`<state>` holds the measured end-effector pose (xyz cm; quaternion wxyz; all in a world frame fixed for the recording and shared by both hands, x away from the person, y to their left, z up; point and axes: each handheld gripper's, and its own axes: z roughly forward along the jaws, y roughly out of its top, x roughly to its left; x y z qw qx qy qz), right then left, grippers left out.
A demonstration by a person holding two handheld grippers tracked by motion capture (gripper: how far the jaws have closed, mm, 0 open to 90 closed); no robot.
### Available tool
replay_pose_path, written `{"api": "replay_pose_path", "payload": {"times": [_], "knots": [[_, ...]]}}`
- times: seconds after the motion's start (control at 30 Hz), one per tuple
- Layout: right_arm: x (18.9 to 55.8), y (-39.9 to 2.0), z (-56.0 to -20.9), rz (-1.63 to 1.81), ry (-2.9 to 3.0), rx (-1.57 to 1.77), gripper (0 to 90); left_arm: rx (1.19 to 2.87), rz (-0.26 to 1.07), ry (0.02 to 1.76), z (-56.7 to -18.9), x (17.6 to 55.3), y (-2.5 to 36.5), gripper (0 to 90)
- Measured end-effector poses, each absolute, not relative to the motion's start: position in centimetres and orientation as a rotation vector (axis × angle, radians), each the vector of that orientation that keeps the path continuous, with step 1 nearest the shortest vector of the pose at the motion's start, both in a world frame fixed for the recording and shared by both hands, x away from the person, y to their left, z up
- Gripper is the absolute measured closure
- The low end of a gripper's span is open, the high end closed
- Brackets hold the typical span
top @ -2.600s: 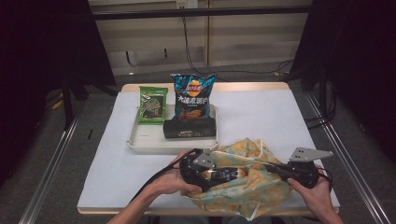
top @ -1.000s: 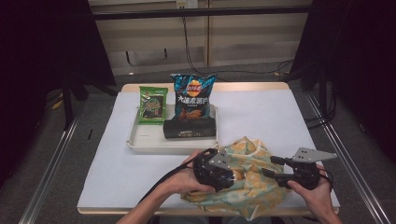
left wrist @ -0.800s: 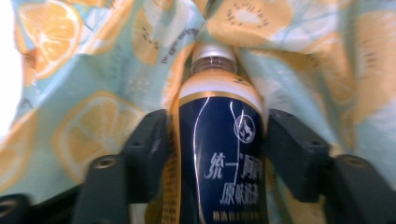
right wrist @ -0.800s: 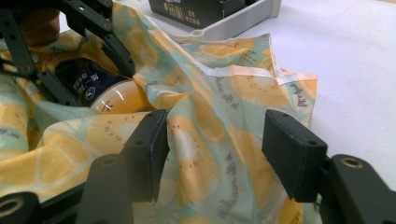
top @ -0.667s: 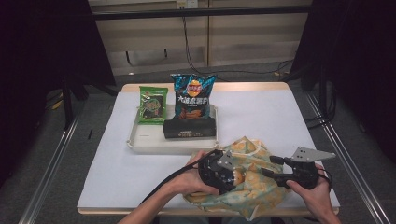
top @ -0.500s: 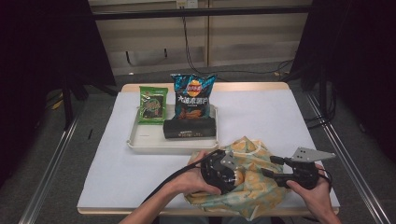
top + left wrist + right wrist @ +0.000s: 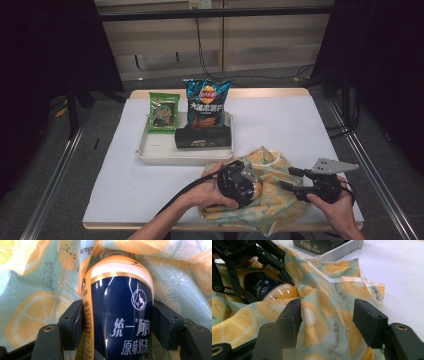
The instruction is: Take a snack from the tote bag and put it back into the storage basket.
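A lab: black curtains and aluminium rails surround the table.

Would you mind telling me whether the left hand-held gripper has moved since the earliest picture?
Yes: the left hand-held gripper has shifted rightward, away from under the white tray's middle, deeper over the fruit-print bag.

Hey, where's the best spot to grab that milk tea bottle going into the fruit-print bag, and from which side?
Grip the bottle across its straight navy body, below the rounded shoulder, coming from its base end. Its neck already points into the bag, so the body is the exposed part, and its parallel sides likely suit flat pads. The left gripper brackets it there now.
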<state>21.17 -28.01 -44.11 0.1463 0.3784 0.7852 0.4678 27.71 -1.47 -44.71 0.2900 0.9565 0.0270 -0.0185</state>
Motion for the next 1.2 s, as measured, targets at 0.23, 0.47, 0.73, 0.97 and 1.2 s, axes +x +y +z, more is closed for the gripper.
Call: {"api": "replay_pose_path", "payload": {"times": [0.23, 0.47, 0.73, 0.97, 1.2], "knots": [[21.2, -27.8, -44.1, 1.366, 2.274, 1.085, 36.1, 2.47, -0.08, 0.096, -43.8, 27.9, -0.1, 33.2], [21.1, -27.2, -43.9, 1.416, 2.299, 1.058, 41.4, 2.391, -0.08, 0.123, -42.8, 27.9, 1.1, 33.3], [21.0, -27.4, -43.3, 1.454, 2.295, 1.023, 90.0, 2.33, -0.071, 0.128, -42.1, 27.7, 2.6, 33.4], [21.0, -27.7, -43.0, 1.444, 2.264, 1.036, 90.0, 2.227, -0.058, 0.165, -41.1, 28.2, 3.9, 33.6], [21.0, -27.9, -43.1, 1.438, 2.24, 1.053, 90.0, 2.16, -0.003, 0.21, -41.6, 28.4, 4.5, 34.1]]}}
